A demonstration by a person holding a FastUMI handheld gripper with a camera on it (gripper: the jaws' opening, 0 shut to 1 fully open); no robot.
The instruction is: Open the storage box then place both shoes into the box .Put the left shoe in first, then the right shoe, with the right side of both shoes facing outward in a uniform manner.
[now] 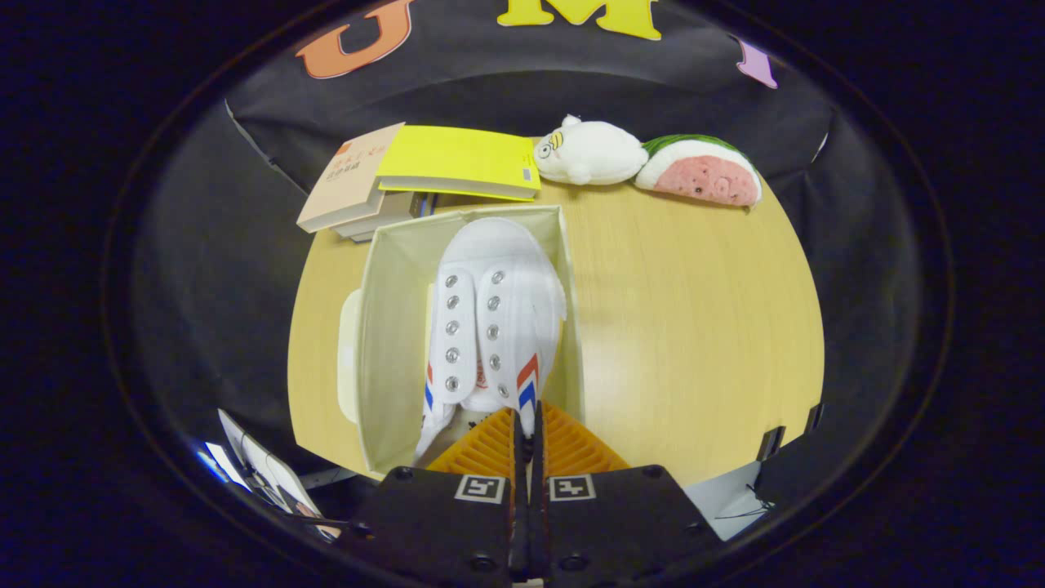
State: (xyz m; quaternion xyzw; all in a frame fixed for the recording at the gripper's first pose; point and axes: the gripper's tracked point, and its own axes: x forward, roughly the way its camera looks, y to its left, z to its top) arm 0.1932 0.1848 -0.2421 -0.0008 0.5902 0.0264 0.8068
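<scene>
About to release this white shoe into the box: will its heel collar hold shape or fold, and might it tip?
The white shoe looks like soft canvas, so the collar pinched in the closed jaws of the gripper probably folds. It likely weighs little. The storage box wall on its right side may prop it upright.

A staged recording booth: black cloth wall [571, 90] behind a small wooden worktop [694, 327] holding books [408, 175] and plush toys [645, 159].

White canvas shoe [498, 322] w/ metal eyelets, matt fabric box [392, 327], smooth wood-grain table [694, 327].
</scene>
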